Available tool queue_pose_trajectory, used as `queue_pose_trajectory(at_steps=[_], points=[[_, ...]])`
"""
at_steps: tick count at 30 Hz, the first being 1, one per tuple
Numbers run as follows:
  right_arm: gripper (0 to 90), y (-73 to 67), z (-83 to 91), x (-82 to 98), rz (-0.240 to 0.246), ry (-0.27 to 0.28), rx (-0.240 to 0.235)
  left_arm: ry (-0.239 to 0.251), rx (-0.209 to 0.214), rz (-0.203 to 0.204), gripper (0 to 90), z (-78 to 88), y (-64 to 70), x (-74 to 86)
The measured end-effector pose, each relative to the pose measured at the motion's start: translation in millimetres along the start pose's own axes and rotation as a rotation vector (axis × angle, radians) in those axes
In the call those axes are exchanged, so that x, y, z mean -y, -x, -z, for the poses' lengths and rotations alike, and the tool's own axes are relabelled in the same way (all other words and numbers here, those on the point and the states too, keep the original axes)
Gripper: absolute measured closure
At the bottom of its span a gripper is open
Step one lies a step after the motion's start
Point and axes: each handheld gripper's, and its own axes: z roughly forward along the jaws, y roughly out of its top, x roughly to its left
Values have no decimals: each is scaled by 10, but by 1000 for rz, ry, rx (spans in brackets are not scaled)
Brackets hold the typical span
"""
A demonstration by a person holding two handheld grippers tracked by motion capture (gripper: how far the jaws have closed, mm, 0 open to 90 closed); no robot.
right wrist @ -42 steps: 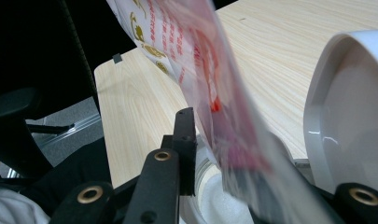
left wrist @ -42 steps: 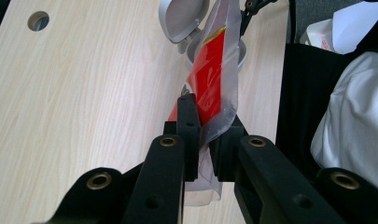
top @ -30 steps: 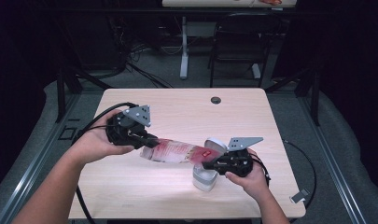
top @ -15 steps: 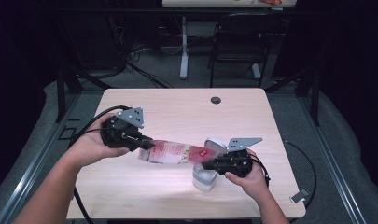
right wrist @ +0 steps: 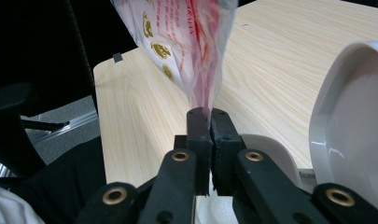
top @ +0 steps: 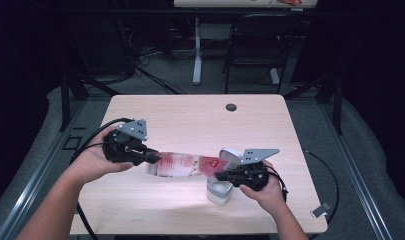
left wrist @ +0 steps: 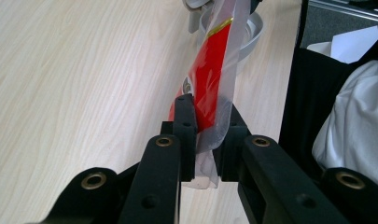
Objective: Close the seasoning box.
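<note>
From the high view, a clear plastic packet printed in red and gold [top: 182,164] hangs stretched above the pale wooden table [top: 190,115], just left of a white lidded tub [top: 221,189]. The left gripper [top: 149,157] holds one end, the right gripper [top: 220,175] the other.

In the left gripper view, the jaws sit nearly closed on the packet's edge [left wrist: 210,88], having eased slightly.

In the right gripper view, the jaws have just clamped tight on the crimped end [right wrist: 203,70]. To open it cleanly, I'd keep both grips firm and pull steadily over the tub.
</note>
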Motion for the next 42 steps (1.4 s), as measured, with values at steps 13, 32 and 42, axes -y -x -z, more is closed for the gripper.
queue_pose_trajectory(at_steps=[13, 32, 42], points=[[900, -45, -3, -66, 29, -10, 24, 15, -19, 28, 797, -68, -16, 202], [900, -72, -29, -248, 72, -80, 32, 43, -22, 78, 773, -258, -76, 534], [900, -105, -8, -387, 107, -134, 54, 28, -19, 82, 773, -435, -95, 670]])
